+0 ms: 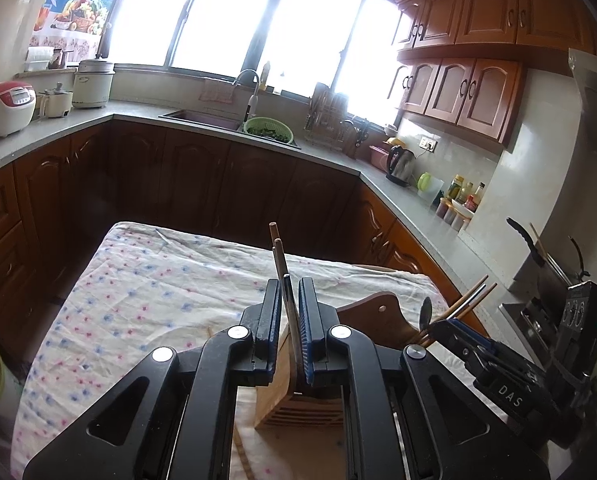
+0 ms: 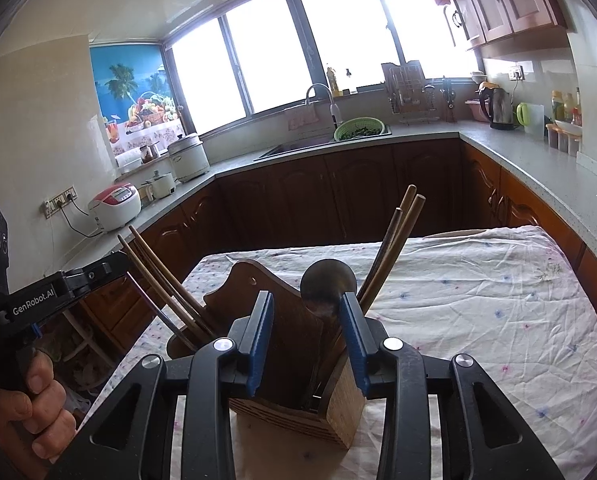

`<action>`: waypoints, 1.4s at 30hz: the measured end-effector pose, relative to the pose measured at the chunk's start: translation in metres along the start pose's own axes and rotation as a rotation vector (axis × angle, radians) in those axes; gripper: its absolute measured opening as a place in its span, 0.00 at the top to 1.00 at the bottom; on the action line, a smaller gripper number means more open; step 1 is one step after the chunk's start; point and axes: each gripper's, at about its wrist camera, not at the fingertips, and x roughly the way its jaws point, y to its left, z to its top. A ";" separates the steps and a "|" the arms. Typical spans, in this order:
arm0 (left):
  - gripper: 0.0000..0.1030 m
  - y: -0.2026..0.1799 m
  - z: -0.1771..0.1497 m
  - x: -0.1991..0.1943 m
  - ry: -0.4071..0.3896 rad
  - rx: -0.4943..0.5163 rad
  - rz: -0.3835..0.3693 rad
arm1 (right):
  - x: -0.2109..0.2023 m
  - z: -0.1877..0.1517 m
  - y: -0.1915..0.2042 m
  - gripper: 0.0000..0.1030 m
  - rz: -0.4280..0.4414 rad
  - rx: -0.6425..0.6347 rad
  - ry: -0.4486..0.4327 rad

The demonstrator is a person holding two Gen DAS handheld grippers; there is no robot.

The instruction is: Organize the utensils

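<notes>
Table (image 2: 478, 300) under a flowered cloth (image 1: 146, 280) fills the foreground, kitchen counter (image 1: 58, 136) wrapping behind it. Wooden utensil holder (image 2: 298, 400) sits on the cloth right in front of me, upright, curved back panel with a hole up top. My right gripper (image 2: 306, 344) straddles the holder, blue pads spread either side of its walls; can't tell if the pads actually touch the wood. My left gripper (image 1: 288, 320) is over the holder's left side, jaws narrow with a small gap, a bunch of chopsticks (image 1: 279, 256) standing between the pads, leaning against the right pad, lower ends down in the holder; no firm pinch visible. From the right wrist view that bunch (image 2: 158, 280) tilts left out of the left compartment. Second bunch of chopsticks (image 2: 394, 240) tilts right from the right compartment, beside a metal spoon (image 2: 328, 280), bowl end up. Hand (image 2: 38, 400) on the left gripper's handle.
</notes>
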 end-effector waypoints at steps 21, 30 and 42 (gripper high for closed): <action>0.04 0.026 -0.094 -0.106 0.062 -0.072 0.096 | -0.105 -0.064 0.001 0.10 0.037 0.106 -0.100; 0.04 0.015 -0.150 -0.157 0.047 0.009 0.146 | -0.151 -0.119 0.017 0.08 0.043 0.083 -0.103; 0.00 -0.013 -0.177 -0.230 -0.084 0.117 0.203 | -0.227 -0.143 0.045 0.00 0.009 -0.060 -0.199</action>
